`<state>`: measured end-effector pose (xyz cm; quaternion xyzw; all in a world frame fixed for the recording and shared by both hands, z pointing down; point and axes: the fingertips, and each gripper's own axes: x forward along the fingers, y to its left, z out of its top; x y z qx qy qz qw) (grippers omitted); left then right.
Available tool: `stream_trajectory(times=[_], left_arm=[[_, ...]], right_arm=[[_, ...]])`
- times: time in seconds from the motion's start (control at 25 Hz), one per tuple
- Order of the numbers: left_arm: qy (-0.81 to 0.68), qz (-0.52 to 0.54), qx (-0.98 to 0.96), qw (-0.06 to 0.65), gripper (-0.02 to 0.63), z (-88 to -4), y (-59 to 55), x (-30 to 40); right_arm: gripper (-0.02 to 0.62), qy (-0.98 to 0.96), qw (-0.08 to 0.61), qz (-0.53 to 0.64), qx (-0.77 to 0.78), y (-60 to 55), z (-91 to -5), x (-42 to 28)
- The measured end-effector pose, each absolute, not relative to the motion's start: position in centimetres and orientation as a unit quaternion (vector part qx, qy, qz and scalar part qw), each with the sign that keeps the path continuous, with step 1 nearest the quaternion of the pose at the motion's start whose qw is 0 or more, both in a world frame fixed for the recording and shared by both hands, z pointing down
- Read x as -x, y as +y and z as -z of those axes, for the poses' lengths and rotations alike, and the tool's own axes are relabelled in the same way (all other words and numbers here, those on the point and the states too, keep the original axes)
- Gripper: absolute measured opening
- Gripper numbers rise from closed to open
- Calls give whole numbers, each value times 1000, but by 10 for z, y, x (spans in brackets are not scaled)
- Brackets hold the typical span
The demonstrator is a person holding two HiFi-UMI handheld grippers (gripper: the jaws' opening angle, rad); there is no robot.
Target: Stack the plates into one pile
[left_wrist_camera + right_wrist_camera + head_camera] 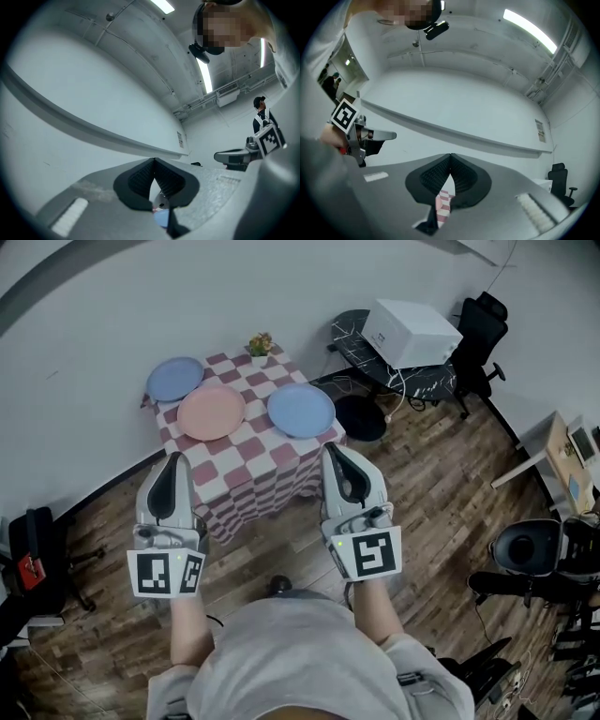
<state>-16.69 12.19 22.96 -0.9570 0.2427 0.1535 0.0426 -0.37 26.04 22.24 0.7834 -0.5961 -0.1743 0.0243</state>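
Note:
Three plates lie apart on a small table with a red and white checked cloth (pixel 267 460): a blue plate (pixel 174 379) at the back left, a pink plate (pixel 211 412) in the middle, a second blue plate (pixel 301 410) at the right. My left gripper (pixel 172 460) hovers short of the table's near left corner, shut and empty. My right gripper (pixel 334 451) hovers by the near right corner, also shut and empty. In both gripper views the jaws meet at their tips, pointing up at the white wall; a sliver of blue plate (pixel 161 218) and checked cloth (pixel 443 204) shows beneath them.
A small potted plant (pixel 260 343) stands at the table's back edge. To the right are a dark desk with a white box (pixel 410 332), a black round bin (pixel 362 418), office chairs (pixel 480 338) and a light side table (pixel 553 451). Wooden floor surrounds the table.

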Motion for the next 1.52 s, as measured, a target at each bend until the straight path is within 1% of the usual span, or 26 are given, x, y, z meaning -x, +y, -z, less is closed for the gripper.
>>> stream_trajectory(times=[0.08,0.16,0.36,0.6,0.84,1.16,1.32,1.4,1.52], left_arm=[[244,-155,956,49,5,-228,122,153],[246,-157,955,54,5,-229,122,142],[242,-152,957,41,5,-240,115,124],[233,-141,961,36,5,-251,96,94],[216,-131,966,49,5,-249,62,50],[182,-150,972,23,5,-235,-8,-1],[150,-119,981,33,5,-238,-33,-30],[127,-124,984,34,5,-237,-42,-41],[104,-143,984,13,5,-235,-59,-53]], right_arm=[[2,-600,20,170,-782,258,-224,-8],[2,-597,2,167,-784,259,-225,-21],[2,-592,-25,157,-790,255,-231,-45],[2,-575,-27,129,-807,243,-246,-81],[2,-558,-20,126,-820,214,-246,-120],[2,-546,-23,136,-827,146,-233,-168],[2,-539,-32,139,-830,118,-230,-188],[2,-537,-35,142,-831,105,-228,-194],[2,-536,-41,140,-831,87,-229,-203]])
